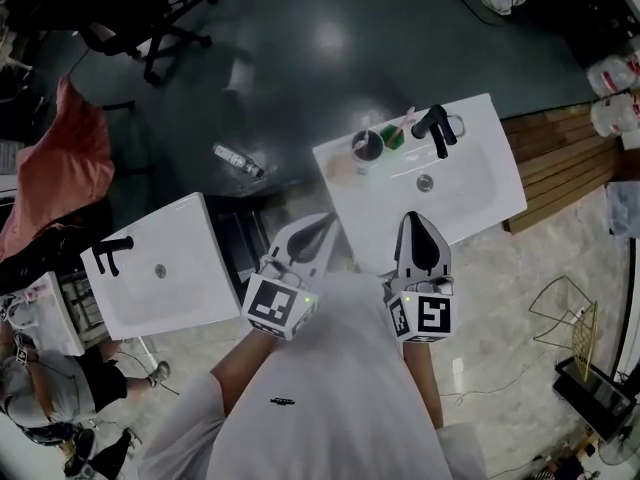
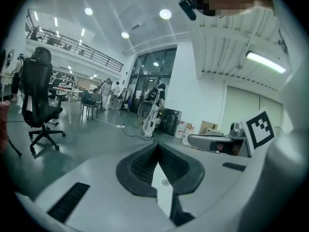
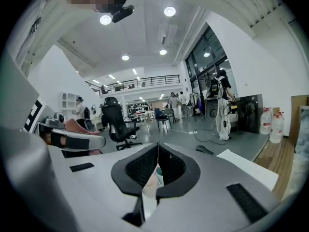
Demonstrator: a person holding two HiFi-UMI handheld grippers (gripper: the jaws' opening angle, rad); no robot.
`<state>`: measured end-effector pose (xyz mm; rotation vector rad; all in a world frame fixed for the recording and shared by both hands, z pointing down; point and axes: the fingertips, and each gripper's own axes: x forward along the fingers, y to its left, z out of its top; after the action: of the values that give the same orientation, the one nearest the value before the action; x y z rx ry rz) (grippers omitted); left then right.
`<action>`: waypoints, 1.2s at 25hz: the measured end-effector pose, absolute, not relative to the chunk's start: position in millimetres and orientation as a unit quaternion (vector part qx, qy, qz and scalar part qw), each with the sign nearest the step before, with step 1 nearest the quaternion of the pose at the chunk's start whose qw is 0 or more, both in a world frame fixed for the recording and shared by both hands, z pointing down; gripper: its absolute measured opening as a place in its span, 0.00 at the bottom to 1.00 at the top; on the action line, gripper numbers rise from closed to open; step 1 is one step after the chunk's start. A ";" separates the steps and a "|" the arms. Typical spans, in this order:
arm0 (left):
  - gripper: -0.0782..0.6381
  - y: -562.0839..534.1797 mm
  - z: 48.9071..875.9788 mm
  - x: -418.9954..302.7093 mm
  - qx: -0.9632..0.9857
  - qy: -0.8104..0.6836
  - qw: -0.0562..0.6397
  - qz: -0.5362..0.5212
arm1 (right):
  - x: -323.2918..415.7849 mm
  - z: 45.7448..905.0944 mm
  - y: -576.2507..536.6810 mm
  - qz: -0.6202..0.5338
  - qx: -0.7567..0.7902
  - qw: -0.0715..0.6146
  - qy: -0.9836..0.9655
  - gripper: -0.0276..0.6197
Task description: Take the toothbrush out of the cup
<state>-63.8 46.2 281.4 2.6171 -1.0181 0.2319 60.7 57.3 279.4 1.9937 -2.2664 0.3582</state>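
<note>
Head view: the cup (image 1: 367, 146) stands at the far left corner of the white washbasin counter (image 1: 480, 148), just left of the black tap (image 1: 437, 128). The toothbrush (image 1: 403, 124) leans out of it, its long axis slanting toward the far right. I hold the left gripper (image 1: 322, 220) and right gripper (image 1: 415, 218) at the near edge, both jaws closed on nothing. The cup lies ahead, well apart from both, and I judge the right gripper nearer the handle's free end.
</note>
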 end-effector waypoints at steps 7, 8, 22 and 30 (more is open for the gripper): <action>0.11 37.0 288.5 -60.0 0.918 -0.349 0.164 0.092 | 52.5 286.3 41.8 0.132 0.641 0.043 -0.755 0.05; 0.11 35.6 290.0 -59.9 0.918 -0.348 0.163 0.093 | 51.8 288.8 38.5 0.134 0.638 0.043 -0.757 0.05; 0.11 4.4 316.0 -74.0 0.893 -0.392 0.195 0.105 | 32.8 342.2 -20.4 0.204 0.587 0.057 -0.782 0.07; 0.11 -5.0 337.2 -85.2 0.881 -0.404 0.218 0.117 | 12.6 377.8 -45.7 0.239 0.559 0.075 -0.790 0.13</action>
<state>-85.2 -5.0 337.2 2.4393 -1.1185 0.3228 12.6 -45.7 377.8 1.6779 -2.3697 0.7170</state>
